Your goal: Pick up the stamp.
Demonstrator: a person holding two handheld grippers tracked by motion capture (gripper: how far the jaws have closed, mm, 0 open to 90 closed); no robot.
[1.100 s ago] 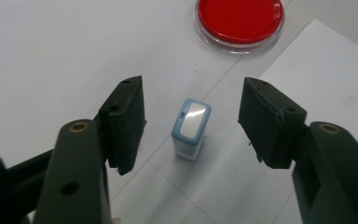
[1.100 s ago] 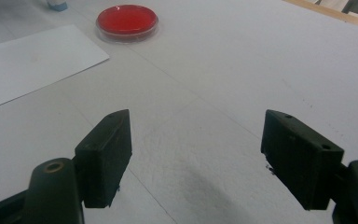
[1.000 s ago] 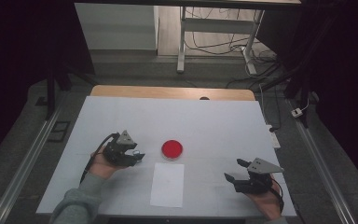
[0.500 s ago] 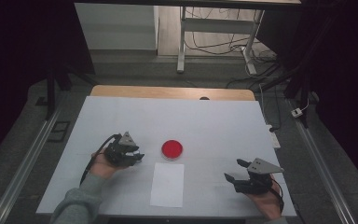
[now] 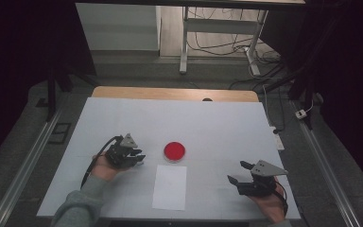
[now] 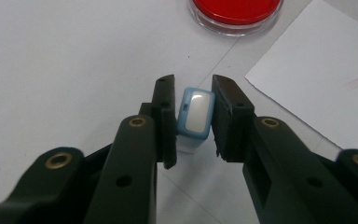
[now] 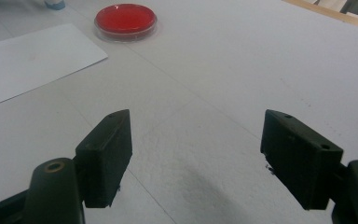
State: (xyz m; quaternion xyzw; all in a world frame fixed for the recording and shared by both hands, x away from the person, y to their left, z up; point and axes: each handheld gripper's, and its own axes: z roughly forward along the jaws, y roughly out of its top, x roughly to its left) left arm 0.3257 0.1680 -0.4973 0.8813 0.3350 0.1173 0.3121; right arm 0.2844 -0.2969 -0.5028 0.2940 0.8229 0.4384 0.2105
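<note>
- High view: left gripper [image 5: 134, 155] sits on the white table [image 5: 208, 123], its jaws having just been closing on a small object that is hard to make out from here. Beyond its fingertips lies the red ink pad [image 5: 174, 151]; beside them lies the paper sheet [image 5: 170, 187]. Right gripper [image 5: 240, 173] rests well apart from all of these, jaws spread.
- Left gripper view: blue stamp [image 6: 195, 114] stands between the fingers [image 6: 164, 114], tilted slightly, with both pads touching its side walls. Jaws are clamped on the stamp. Ink pad lies ahead of the fingertips; paper lies ahead and to one side.
- Handling judgement: stamp appears to be light, rigid plastic with smooth walls, so slip is likelier than crushing. Grip on the two flat opposite walls, near mid-height, suits it; squaring the tilt would steady the hold.
- Right gripper view: fingers [image 7: 106, 154] stand wide apart with nothing between them. Ink pad and paper lie far ahead of the tips.
</note>
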